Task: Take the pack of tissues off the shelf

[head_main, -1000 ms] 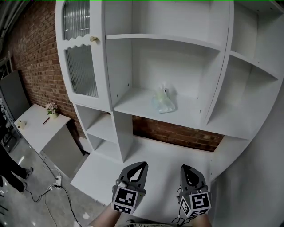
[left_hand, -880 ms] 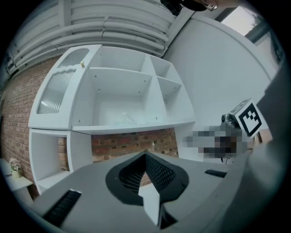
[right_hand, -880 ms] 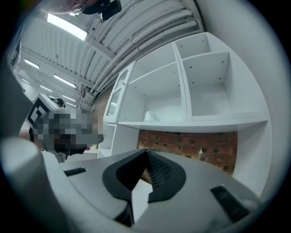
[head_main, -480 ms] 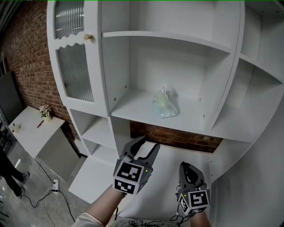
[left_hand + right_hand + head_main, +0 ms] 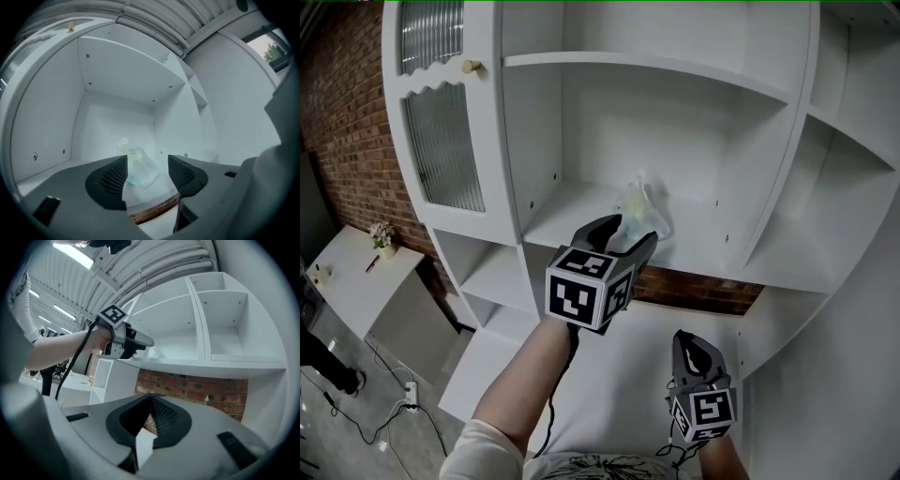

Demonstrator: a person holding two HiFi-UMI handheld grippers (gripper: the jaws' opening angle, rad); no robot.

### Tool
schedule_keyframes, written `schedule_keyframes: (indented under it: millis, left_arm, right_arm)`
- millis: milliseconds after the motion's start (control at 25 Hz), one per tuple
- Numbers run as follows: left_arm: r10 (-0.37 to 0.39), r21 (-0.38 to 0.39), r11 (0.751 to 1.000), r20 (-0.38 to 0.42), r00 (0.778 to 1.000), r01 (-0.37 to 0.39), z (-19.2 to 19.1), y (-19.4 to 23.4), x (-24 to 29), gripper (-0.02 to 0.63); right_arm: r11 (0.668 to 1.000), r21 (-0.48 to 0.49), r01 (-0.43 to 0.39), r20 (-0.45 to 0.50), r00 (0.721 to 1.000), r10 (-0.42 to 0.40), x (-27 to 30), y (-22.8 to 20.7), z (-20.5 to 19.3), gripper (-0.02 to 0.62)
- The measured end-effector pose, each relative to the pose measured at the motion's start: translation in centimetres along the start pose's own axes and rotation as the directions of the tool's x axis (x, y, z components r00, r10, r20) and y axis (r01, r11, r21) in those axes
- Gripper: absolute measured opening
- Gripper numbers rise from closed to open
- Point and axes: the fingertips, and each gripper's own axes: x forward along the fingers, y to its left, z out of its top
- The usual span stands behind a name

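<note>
Currently, the pack of tissues (image 5: 643, 204) lies on the shelf (image 5: 567, 214) of the middle compartment, in the upper centre of the head view, and is not yet taken. The left tongs (image 5: 629, 234) are held level just in front of that shelf's front edge. Their jaws have just been opening and stand wide. In the left gripper view the pack is framed in the gap between them, but it lies further in and is touched by neither pad. The right tongs (image 5: 690, 343) are held low, at the lower right of the head view, with the jaws closed together on nothing.

Several faults are judged possible:

- If the jaws are closed too early, only air or the loose top of the wrapper is caught, and the soft pack can slip out as it is drawn off.
- If the left tongs are advanced too low, the shelf's front edge can be struck.
- If they are advanced off-centre, the pack can be pushed toward the rear wall (image 5: 675, 141) instead of being received between the pads.
</note>
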Motion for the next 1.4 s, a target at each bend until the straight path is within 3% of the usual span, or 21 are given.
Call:
schedule_keyframes:
  millis: [400, 520, 600, 760, 920, 1040, 1400]
  left_arm:
    - [-0.010, 0.099, 0.995, -0.171, 0.985, 0.027, 0.0, 1.0, 4.3, 0.268]
    - [-0.001, 0.132, 0.991, -0.196, 0.981, 0.028, -0.2, 1.3, 4.7, 0.229]
    - [0.003, 0.177, 0.983, -0.225, 0.974, 0.038, -0.6, 1.3, 5.1, 0.153]
    - [0.011, 0.211, 0.976, -0.252, 0.968, 0.044, -1.2, 1.1, 5.0, 0.125]
    - [0.030, 0.255, 0.966, -0.239, 0.971, 0.032, -1.3, 1.1, 5.1, 0.048]
    - [0.054, 0.275, 0.961, -0.232, 0.971, 0.013, -1.1, 1.4, 5.2, 0.028]
    - [0.058, 0.308, 0.951, -0.140, 0.988, -0.012, 1.4, 1.0, 0.7, 0.021]
  right_arm:
    - [1.000, 0.018, 0.016, -0.011, 1.000, -0.016, 0.7, -1.0, -0.8, 0.008]
    - [1.000, 0.022, 0.021, -0.018, 1.000, -0.021, 0.6, -1.4, -1.2, 0.008]
    - [0.999, 0.024, 0.025, -0.018, 1.000, -0.024, 0.5, -1.7, -1.2, 0.008]
    - [0.999, 0.027, 0.025, -0.022, 0.999, -0.025, 0.3, -1.7, -1.3, 0.008]
    - [1.000, 0.020, 0.014, -0.032, 0.999, -0.013, 0.0, -1.1, -1.2, 0.008]
    - [1.000, 0.021, 0.020, -0.027, 0.999, -0.019, -0.2, -1.2, -0.8, 0.008]
    - [0.998, 0.044, 0.037, -0.026, 0.999, -0.036, -1.2, -0.6, -0.4, 0.008]
